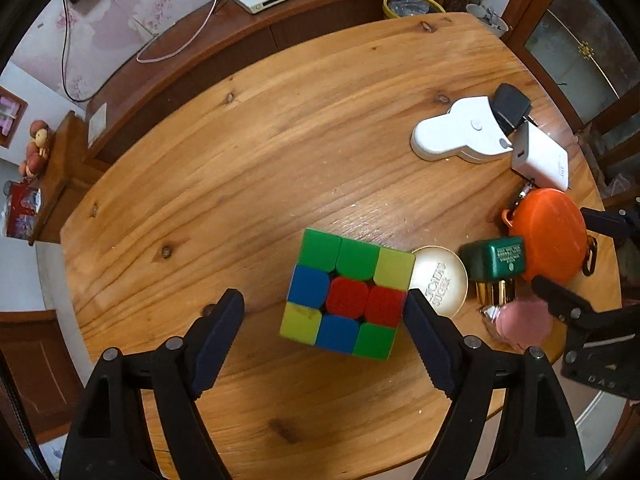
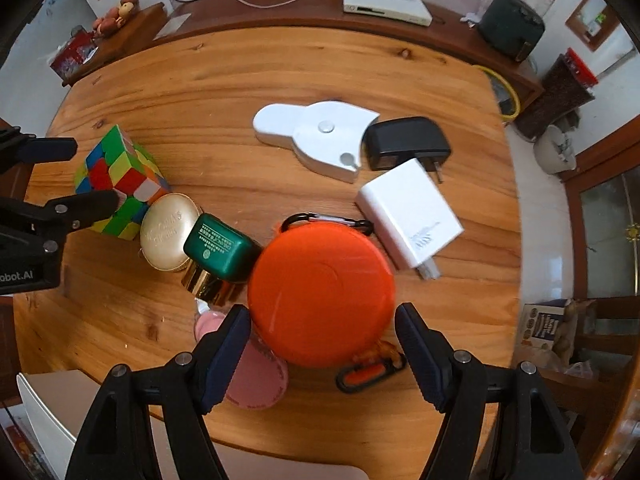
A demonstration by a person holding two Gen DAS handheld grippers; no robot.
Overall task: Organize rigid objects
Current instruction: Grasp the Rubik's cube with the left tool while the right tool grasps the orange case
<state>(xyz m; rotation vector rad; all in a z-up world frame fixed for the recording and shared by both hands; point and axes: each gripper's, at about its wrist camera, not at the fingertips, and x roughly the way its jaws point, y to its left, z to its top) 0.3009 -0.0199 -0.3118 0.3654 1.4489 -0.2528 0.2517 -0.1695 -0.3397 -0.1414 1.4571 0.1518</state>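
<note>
A coloured puzzle cube (image 1: 346, 294) sits on the round wooden table (image 1: 280, 140). My left gripper (image 1: 324, 314) is open around it, its right finger close to the cube's side. The cube also shows in the right wrist view (image 2: 120, 184), with the left gripper (image 2: 68, 176) around it. An orange round case (image 2: 322, 296) lies between the fingers of my open right gripper (image 2: 323, 330). Beside it are a gold round tin (image 2: 168, 236), a green-capped gold bottle (image 2: 218, 254) and a pink bottle (image 2: 256, 380).
A white rabbit-shaped case (image 2: 316, 136), a black plug adapter (image 2: 406, 142) and a white charger (image 2: 410, 216) lie at the table's far right. A dark sideboard (image 2: 280, 4) with a white box stands behind. A white chair (image 2: 48, 408) is near the front edge.
</note>
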